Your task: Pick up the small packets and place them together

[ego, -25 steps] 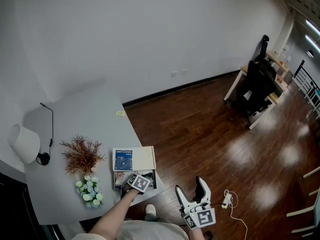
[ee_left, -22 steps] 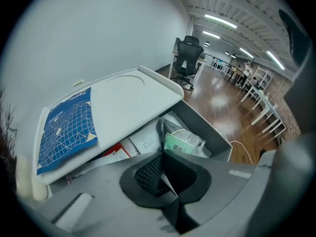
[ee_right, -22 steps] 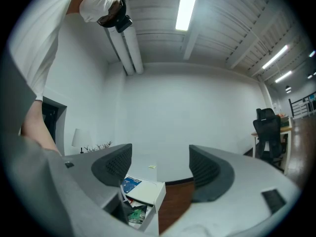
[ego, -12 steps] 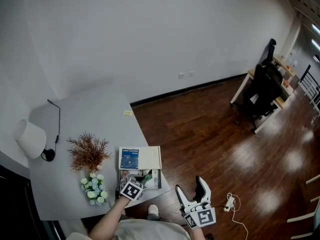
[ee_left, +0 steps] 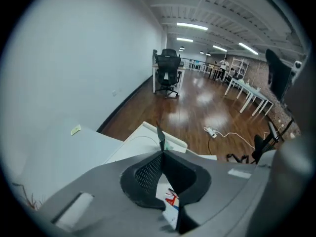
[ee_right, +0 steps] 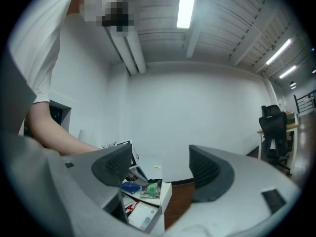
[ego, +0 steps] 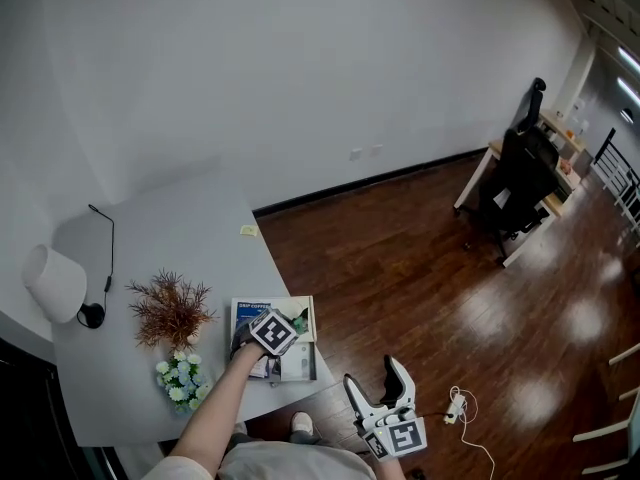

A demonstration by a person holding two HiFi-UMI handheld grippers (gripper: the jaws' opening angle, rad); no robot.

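Between your left gripper's [ee_left: 162,153] closed jaws: one small flat white-and-red packet [ee_left: 170,201], pinched edge-on over the open white cardboard box [ego: 292,314] at the grey table's [ego: 170,248] near edge. Your right gripper [ego: 371,375] gapes empty, near-right. Pick looks done; next, carry it to the gathering spot.

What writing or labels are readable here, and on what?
Nothing reads clearly.
Blue label on the box lid: print too small.
Packet in the left hand-held gripper: red and blue print, blurred.
Marker cubes: black square patterns, no words.
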